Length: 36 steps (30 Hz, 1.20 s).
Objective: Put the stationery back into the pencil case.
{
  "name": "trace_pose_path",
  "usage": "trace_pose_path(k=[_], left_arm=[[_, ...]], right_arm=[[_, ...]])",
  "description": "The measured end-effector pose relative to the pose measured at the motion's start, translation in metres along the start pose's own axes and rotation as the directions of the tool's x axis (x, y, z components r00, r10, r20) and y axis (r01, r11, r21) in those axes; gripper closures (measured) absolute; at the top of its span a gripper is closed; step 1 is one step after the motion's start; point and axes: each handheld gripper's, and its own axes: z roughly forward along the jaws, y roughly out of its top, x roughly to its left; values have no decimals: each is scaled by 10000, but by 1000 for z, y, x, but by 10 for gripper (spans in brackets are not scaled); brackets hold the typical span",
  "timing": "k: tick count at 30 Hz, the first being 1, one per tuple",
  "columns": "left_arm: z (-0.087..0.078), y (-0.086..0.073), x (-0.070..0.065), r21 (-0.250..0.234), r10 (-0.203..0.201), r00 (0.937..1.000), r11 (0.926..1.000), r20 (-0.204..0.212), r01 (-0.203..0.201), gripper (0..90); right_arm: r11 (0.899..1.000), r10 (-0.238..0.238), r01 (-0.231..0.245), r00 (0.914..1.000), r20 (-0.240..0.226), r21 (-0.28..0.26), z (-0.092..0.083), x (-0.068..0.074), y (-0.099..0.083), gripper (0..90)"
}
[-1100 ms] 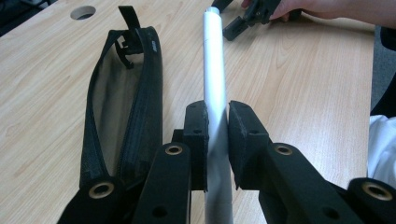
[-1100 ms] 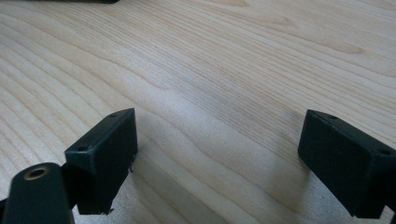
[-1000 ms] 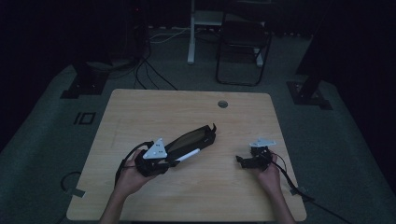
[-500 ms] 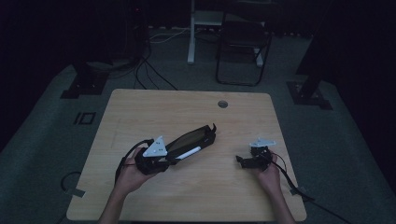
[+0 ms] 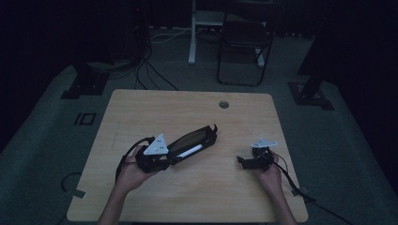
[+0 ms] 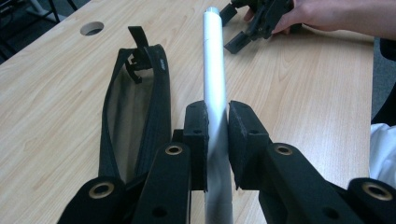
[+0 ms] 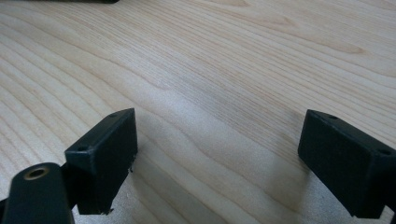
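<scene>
Bare table (image 5: 155,110) beyond the open pouch (image 5: 195,140), wide clear wood between both tools

Overhead view; two close table (image 5: 187,108) views

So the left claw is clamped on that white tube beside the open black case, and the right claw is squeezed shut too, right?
Not quite. The left claw is clamped on the white tube beside the open black case, but the right claw is not squeezed shut: the right gripper view shows its jaws standing wide apart, with only bare wooden table between them.
</scene>
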Motion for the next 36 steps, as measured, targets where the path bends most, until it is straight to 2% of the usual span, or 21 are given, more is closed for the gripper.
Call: trace_pose_path(k=[36], left_arm=[[1, 13, 18, -398, -114, 9999, 9991, -91, 111, 787]], right_arm=[[10000, 13, -13, 10000, -1, 7, 0, 0, 0, 120]])
